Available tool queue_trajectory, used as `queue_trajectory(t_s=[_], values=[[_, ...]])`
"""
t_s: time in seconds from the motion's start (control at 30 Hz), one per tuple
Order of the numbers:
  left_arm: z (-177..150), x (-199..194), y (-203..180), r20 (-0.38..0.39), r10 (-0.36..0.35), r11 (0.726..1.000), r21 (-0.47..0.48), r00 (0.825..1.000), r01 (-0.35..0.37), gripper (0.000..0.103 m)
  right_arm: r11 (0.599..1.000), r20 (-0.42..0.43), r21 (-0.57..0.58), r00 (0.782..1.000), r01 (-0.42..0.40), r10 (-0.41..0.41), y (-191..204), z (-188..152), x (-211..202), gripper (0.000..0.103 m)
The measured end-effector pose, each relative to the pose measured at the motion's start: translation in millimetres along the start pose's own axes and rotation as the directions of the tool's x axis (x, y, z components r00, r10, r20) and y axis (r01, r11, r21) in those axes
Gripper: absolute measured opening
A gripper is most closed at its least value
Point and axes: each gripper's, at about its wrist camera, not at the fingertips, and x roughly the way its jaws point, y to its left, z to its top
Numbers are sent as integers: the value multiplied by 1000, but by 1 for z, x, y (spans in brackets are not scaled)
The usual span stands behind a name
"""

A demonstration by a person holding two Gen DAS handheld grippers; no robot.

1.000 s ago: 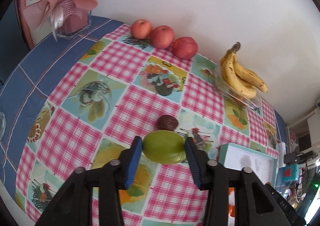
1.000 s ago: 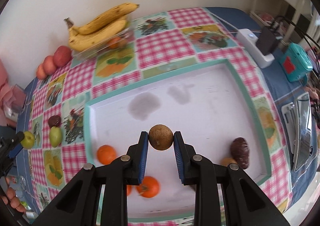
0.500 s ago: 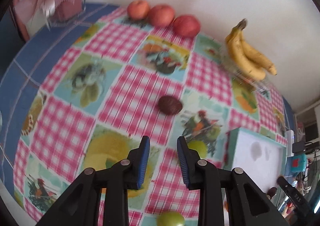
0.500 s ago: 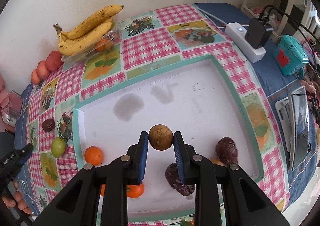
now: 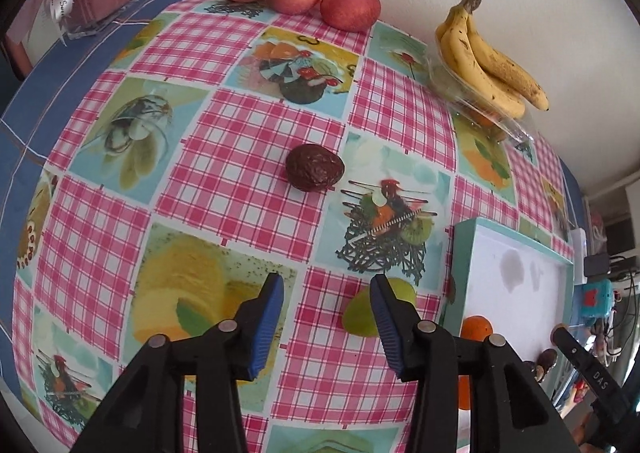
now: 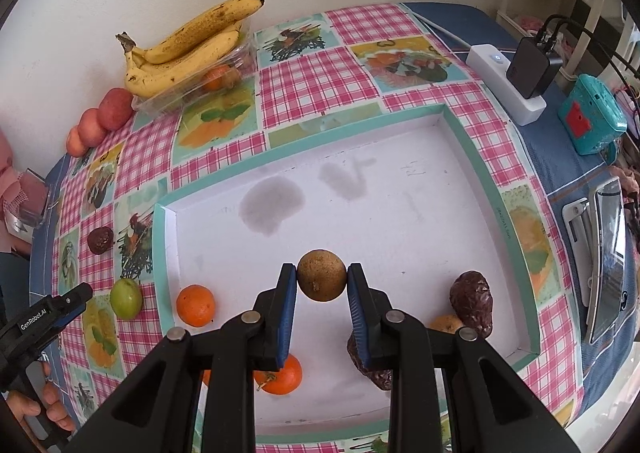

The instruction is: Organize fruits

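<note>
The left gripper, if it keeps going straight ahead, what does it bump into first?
Probably the dark wrinkled fruit: it lies on the tablecloth ahead of the open left gripper. The green fruit sits off beside its right finger.

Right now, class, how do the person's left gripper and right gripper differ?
The left gripper is open with nothing between its blue pads, while the right gripper is shut on a round brown fruit. The left hovers over the checked tablecloth near a green fruit; the right hangs over the white tray. Both have black frames.
</note>
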Motion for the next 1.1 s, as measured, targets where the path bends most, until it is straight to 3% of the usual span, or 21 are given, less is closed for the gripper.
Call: queue_trajectory(t_s=[0.37, 0.63, 0.73, 0.8, 0.83, 1.1], values=[[-3, 10, -19, -4, -38, 997, 69, 999, 38, 61, 1000, -8, -10, 1000, -2, 2, 2, 0, 3, 27], [-9, 38, -30, -30, -30, 993, 117, 999, 33, 61, 1000, -14, -16, 1000, -5, 5, 4, 0, 5, 27], [-10, 43, -31, -47, -47, 992, 115, 998, 52, 60, 1000, -15, -16, 1000, -5, 5, 4, 0, 5, 27], [-11, 43, -34, -45, -43, 990, 136, 998, 49, 56, 1000, -15, -15, 1000, -5, 5, 4, 0, 5, 27], [-12, 43, -36, -46, -50, 988, 145, 998, 56, 48, 1000, -15, -15, 1000, -5, 4, 4, 0, 5, 27], [-8, 31, -39, -30, -47, 989, 136, 998, 50, 48, 1000, -14, -7, 1000, -5, 5, 4, 0, 6, 27]])
